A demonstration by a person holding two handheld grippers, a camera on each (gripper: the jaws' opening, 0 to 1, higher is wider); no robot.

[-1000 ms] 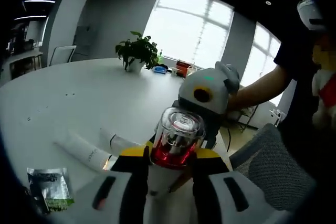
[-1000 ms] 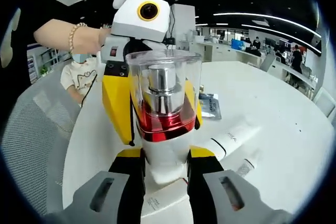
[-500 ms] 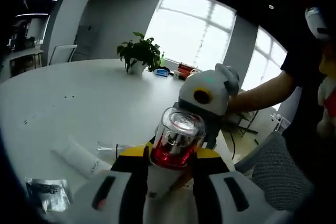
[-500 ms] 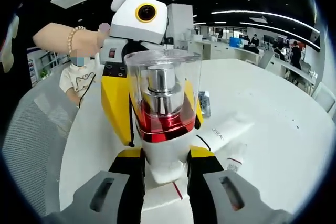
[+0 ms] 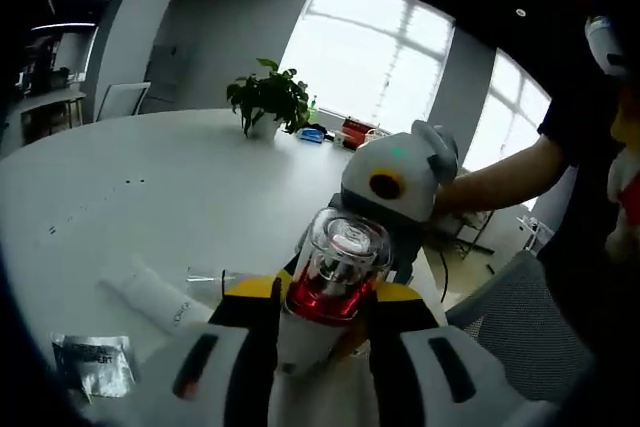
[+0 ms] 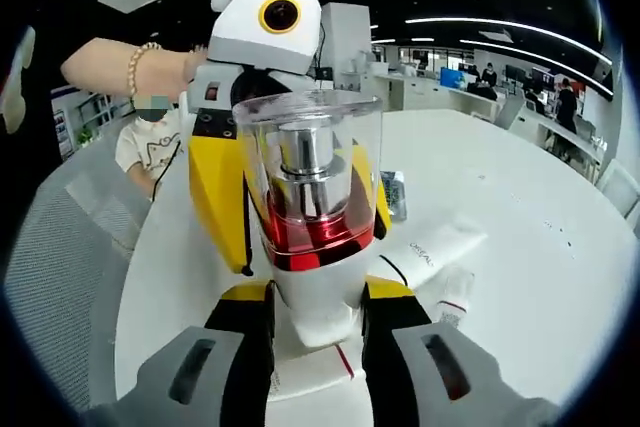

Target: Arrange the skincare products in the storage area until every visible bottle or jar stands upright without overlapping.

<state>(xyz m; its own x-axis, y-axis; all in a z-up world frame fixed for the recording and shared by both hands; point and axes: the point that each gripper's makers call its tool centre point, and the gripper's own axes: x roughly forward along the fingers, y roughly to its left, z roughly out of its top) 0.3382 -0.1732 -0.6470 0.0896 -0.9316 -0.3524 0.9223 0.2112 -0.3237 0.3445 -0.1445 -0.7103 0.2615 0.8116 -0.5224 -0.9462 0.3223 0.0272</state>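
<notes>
Both grippers are closed on the same pump bottle (image 6: 312,209), a white-bodied one with a red metallic collar and a clear cap over a silver pump head. In the right gripper view the right gripper (image 6: 315,317) pinches the white body between its black and yellow jaws, with the cap rising straight ahead of the jaws (so the bottle stands along the jaw line, not across it). Just behind the bottle in that view, the left gripper (image 6: 300,197) comes in from the far side, its yellow jaws flanking the red collar on either side. In the left gripper view the same bottle (image 5: 328,287) sits between the left gripper's jaws (image 5: 320,312), and the right gripper (image 5: 395,187) shows beyond it, held by a person's hand. The bottle is held above the white round table (image 5: 130,197). On the table lie white cream tubes (image 6: 432,255), flat, to the right of the bottle in the right gripper view, with a small foil sachet (image 6: 392,194) further off. A potted plant (image 5: 265,99) stands at the table's far edge.
</notes>
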